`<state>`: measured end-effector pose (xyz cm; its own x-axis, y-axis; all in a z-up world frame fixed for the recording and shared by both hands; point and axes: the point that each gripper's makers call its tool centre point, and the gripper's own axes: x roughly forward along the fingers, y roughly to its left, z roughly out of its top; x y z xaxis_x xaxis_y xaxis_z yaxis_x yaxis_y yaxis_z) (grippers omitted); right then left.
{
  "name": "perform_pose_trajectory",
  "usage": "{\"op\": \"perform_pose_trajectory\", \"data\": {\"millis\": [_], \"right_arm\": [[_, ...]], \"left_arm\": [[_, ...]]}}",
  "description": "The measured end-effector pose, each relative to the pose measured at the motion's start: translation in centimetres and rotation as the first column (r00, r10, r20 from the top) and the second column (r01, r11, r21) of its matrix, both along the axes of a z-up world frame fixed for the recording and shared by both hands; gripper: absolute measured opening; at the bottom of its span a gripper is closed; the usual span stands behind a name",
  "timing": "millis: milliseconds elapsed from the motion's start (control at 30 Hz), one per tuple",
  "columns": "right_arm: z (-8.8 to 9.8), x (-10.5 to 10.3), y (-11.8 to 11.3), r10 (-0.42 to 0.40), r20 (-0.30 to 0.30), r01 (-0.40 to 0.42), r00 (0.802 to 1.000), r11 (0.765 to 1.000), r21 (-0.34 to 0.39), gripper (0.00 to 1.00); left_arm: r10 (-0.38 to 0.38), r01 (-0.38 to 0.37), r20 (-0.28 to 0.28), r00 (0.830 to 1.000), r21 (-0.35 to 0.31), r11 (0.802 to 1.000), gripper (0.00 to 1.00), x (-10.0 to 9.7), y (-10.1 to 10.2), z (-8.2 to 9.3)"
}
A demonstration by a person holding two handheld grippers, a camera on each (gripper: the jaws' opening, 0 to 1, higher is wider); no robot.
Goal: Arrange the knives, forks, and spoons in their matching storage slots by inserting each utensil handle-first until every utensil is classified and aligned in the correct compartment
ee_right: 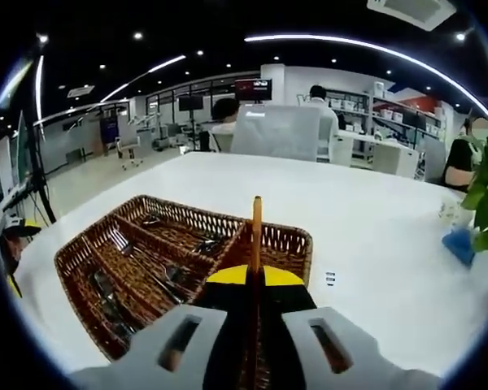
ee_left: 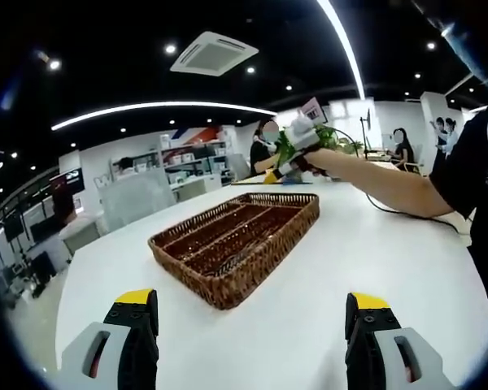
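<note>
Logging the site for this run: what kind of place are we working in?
Probably an open-plan office or lab: a large white table holding the wicker tray, ceiling strip lights with an air-conditioning vent, shelving and desks with seated people behind.

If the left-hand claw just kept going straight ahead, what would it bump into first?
Most likely the wicker tray, on the white table: the open left gripper points at its near corner. Depth is hard to judge, so it might pass over the rim.
</note>
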<state>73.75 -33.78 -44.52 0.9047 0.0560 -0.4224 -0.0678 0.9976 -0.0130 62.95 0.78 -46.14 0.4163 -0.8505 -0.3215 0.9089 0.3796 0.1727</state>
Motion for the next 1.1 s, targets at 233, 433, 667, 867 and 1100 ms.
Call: {"op": "perform_pose_trajectory", "data": {"millis": [233,433,667,867,1100], "right_arm": [[-1.5,0.4,-0.3,-0.019,-0.023,0.019,1.000,1.000,-0.003,0.01],[-2.6,0.5,-0.6,-0.048,-0.046,0.046,0.998,0.998,-0.041,0.01],[-3.1,0.7,-0.6,-0.050,-0.054,0.046,0.997,0.997,-0.060,0.01],[-3.7,0.7,-0.4,-0.061,-0.075,0.053,0.995,0.993,-0.105,0.00],[-4.5,0.7,0.0,-0.059,-0.104,0.041,0.993,0.985,-0.169,0.00]], "left_arm": [[0.000,0.000,-0.001,1.000,0.000,1.000,1.00,0.0,-0.1,0.0],[0.000,0.000,0.002,1.000,0.000,1.000,1.00,0.0,-0.1,0.1],[-0.005,0.005,0.001,1.000,0.010,1.000,1.00,-0.1,-0.4,-0.3],[-0.005,0.005,0.002,1.000,0.010,1.000,1.00,-0.1,-0.3,-0.2],[-0.005,0.005,0.005,1.000,0.009,1.000,1.00,-0.2,-0.3,-0.2]]}}
